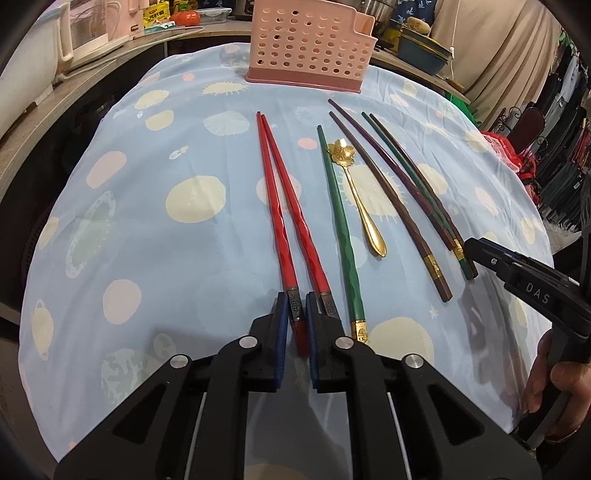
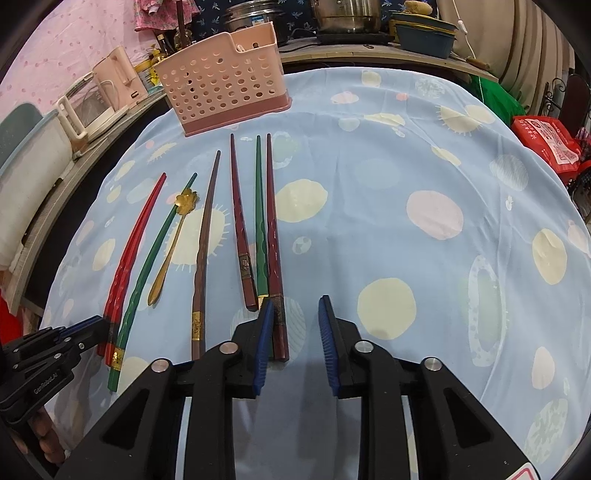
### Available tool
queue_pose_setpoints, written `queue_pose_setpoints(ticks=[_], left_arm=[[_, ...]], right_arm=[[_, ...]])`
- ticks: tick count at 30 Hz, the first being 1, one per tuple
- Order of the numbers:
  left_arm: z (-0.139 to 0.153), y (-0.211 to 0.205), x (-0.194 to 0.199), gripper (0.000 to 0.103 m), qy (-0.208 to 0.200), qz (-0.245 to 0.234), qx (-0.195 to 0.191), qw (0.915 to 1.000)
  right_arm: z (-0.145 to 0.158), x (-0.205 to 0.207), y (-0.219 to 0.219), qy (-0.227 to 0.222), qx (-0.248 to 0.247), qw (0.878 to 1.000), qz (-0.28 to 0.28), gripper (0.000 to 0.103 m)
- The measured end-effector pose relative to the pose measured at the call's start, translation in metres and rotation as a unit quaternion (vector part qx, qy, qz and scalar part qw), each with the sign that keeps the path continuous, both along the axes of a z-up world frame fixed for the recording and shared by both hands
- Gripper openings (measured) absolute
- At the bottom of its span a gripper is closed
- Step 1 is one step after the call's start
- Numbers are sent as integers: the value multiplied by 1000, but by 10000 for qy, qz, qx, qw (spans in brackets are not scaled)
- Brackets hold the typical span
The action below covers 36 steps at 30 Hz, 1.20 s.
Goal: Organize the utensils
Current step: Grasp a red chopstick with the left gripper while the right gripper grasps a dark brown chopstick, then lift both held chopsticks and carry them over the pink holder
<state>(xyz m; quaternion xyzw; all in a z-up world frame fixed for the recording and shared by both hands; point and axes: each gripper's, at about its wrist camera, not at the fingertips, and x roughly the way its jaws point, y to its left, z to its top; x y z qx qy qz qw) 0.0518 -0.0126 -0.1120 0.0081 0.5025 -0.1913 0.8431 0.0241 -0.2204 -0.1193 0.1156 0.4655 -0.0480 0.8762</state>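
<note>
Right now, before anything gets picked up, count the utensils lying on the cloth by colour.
Red chopsticks: 2
Green chopsticks: 2
Brown or maroon chopsticks: 3
Gold spoon: 1
Total: 8

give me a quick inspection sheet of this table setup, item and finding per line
surface: round table under a blue spotted cloth.
job's things: pink holder upright at the far edge; two red chopsticks, two green chopsticks, dark brown and maroon chopsticks and a gold spoon lying flat in a row.
clutter: nothing seen on the cloth.
grippers: left gripper has one red chopstick's end between its narrow jaws, grip unclear; right gripper is open with nothing between its jaws, beside the maroon chopstick ends.
cables: white cord on the side counter.
surroundings: kettle, pots, hanging clothes.
</note>
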Motion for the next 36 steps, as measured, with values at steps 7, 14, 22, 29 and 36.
queue_pose_setpoints(ticks=[7, 14, 22, 29, 36], left_arm=[[-1, 4, 1, 9, 30, 41, -40, 10000], [-1, 6, 2, 9, 34, 51, -133, 9999], [5, 11, -2, 8, 50, 78, -210, 9997], [33, 21, -11, 8, -230, 174, -290, 9992], [88, 30, -6, 7, -740, 274, -497, 9956]], right_arm=[[-5, 3, 6, 62, -153, 9998, 87, 15], [-5, 4, 10, -14, -376, 9992, 147, 8], [12, -8, 9, -176, -269, 9994, 128, 7], [53, -24, 7, -624, -153, 9979, 87, 7], [108, -26, 0, -1241, -87, 9922, 40, 7]])
